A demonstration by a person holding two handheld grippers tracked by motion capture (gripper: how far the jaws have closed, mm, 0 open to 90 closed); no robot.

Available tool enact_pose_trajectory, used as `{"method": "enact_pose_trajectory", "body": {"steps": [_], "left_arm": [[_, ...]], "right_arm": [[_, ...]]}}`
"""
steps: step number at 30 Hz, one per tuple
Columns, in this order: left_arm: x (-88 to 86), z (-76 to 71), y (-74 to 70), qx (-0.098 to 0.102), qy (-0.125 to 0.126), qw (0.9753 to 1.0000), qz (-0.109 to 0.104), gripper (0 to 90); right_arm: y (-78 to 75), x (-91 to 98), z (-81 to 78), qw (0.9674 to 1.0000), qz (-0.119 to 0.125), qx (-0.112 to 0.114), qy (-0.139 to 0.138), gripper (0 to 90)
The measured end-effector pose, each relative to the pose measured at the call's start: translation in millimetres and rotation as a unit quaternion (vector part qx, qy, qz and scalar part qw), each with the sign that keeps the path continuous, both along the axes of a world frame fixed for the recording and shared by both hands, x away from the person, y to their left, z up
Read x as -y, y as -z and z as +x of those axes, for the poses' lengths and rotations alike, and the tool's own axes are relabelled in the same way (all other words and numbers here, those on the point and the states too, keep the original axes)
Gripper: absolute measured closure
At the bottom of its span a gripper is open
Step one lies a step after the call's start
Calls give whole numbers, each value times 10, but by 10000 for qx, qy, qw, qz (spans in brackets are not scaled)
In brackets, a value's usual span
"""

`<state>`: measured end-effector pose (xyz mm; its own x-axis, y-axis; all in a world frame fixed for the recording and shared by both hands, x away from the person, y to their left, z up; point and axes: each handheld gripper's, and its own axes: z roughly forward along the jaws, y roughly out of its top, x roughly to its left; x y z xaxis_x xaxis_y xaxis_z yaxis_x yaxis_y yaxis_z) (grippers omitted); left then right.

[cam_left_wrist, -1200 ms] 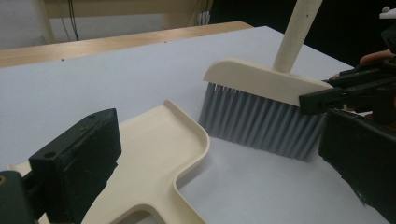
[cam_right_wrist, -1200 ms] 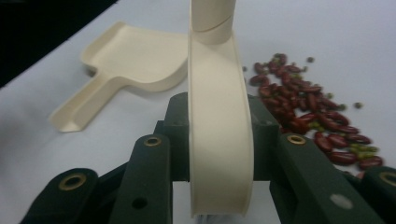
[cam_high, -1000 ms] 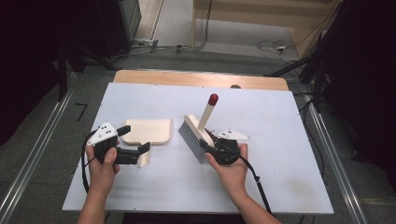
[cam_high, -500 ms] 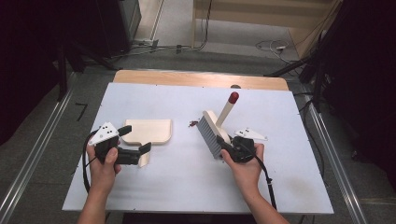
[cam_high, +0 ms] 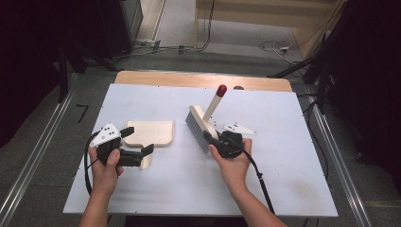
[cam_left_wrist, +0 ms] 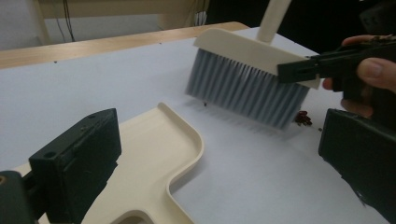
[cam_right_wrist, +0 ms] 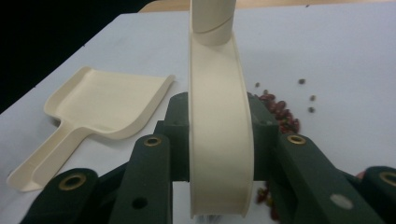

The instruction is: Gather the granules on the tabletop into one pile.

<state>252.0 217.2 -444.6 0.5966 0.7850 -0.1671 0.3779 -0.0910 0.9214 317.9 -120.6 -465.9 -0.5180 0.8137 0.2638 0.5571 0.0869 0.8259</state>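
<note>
On the white table, taking the cream dustpan as my landmark, everything else sits to its right or just in front of it. A scatter of small dark red beans lies on the table right of the dustpan, on the far side of the brush from the pan, so the brush stands between the beans and the pan's open edge. A few loose beans lie a little apart from the main cluster.

The brush is cream plastic with a band of grey bristles along its underside and a round cream handle ending in a red tip. It stands right of the dustpan, near it but apart, bristles down at the table and handle slanting up and away from me. My right gripper is clamped on the brush's cream back, 1 black jaw pressing each side.

My left gripper sits at the dustpan's handle, at the pan's near edge. Its 2 jaws stand apart on either side of the handle; I cannot tell whether they press it.

The dustpan lies flat, shallow, with a raised rim.

The table has a wooden strip along its far edge. Beyond it are grey floor, cables and dark surroundings.
</note>
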Motion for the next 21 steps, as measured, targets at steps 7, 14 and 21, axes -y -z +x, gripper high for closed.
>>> {"method": "enact_pose_trajectory", "body": {"steps": [7,14,21], "left_arm": [[-2,-1,11,-10,26,10000,-2,0],[24,3,18,-36,45,10000,22,0],[42,14,29,-53,66,10000,30,0]], "right_arm": [[99,-54,129,9993,-255,-58,262,665],[101,216,147,9980,-289,-63,562,665],[101,378,120,9971,-278,-32,706,664]]}}
